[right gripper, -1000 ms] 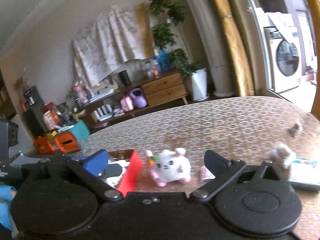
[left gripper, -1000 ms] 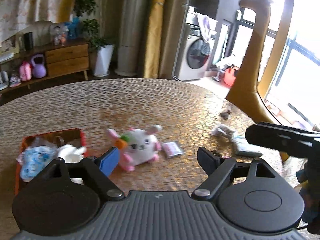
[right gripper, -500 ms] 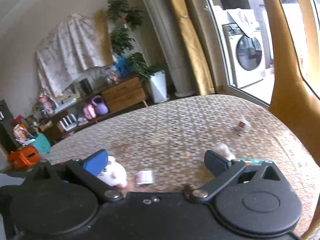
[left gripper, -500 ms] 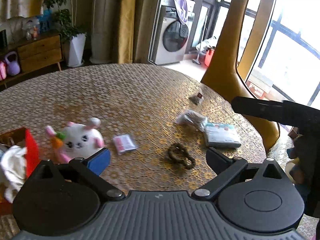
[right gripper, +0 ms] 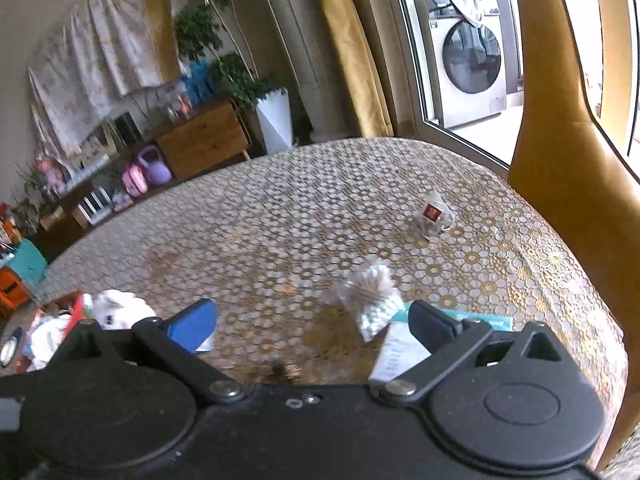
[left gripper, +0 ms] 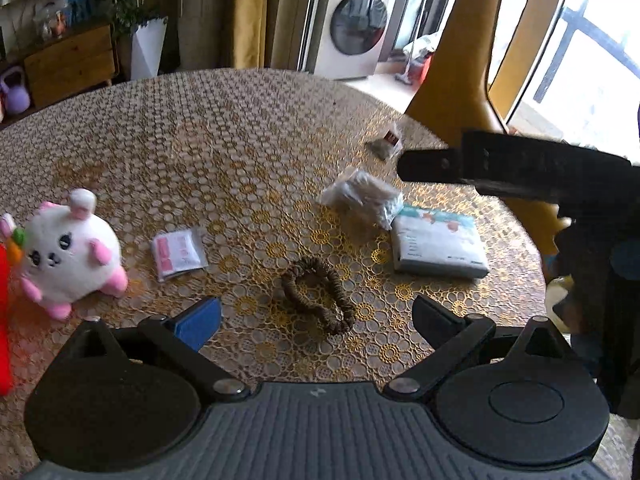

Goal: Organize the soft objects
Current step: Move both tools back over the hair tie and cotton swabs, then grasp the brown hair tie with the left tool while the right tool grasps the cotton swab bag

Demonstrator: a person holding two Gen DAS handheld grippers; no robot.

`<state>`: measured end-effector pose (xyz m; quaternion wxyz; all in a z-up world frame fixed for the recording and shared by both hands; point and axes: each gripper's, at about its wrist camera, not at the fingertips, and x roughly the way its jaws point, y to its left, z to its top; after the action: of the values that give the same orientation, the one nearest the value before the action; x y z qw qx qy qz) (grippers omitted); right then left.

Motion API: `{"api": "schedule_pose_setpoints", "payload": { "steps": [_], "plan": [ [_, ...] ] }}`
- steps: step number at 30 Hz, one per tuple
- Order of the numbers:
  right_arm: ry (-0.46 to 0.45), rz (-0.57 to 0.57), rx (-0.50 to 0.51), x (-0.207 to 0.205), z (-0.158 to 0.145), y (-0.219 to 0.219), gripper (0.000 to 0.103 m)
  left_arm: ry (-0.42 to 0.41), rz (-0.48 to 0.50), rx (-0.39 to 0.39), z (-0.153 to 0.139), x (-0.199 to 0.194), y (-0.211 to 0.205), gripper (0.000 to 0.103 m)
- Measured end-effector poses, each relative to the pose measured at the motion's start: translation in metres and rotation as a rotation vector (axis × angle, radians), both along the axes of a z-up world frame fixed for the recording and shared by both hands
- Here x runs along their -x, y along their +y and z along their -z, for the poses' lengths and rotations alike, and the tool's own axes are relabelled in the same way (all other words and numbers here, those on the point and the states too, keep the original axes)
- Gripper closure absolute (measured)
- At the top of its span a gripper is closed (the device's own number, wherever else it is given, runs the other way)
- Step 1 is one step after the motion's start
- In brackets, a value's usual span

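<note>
Left wrist: scrunchie [left gripper: 317, 298] between open tool [left gripper: 316, 320] fingers.

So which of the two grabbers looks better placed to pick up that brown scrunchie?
The left gripper, probably. Its open jaws frame the brown scrunchie just ahead on the table. The right gripper, also open, faces the clear bag instead.

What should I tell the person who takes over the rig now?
Left gripper: jaws open, just opened wider, nothing between them; scrunchie lies on the table just ahead of it.
Right gripper: jaws open, empty.
Bunny stands beside the red box, which already holds soft items.
Left on the table: scrunchie, bunny, sachet, tissue pack, clear bag, tea bag.
</note>
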<state>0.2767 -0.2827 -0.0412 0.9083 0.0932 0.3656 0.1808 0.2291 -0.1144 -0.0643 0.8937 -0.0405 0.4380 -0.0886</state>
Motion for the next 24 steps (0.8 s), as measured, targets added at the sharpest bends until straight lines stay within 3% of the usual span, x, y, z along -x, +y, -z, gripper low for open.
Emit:
{"api": "schedule_pose_setpoints", "payload": {
  "steps": [15,24],
  "plan": [
    [0.097,-0.078,0.105,-0.074,0.048,0.009,0.003,0.066,-0.105,-0.076,0.051,-0.039,-0.025,0.001],
    [0.115,-0.098,0.181,-0.099,0.075,0.017,0.005,0.081,-0.102,-0.092,0.07,-0.046,-0.037,0.002]
  ]
}}
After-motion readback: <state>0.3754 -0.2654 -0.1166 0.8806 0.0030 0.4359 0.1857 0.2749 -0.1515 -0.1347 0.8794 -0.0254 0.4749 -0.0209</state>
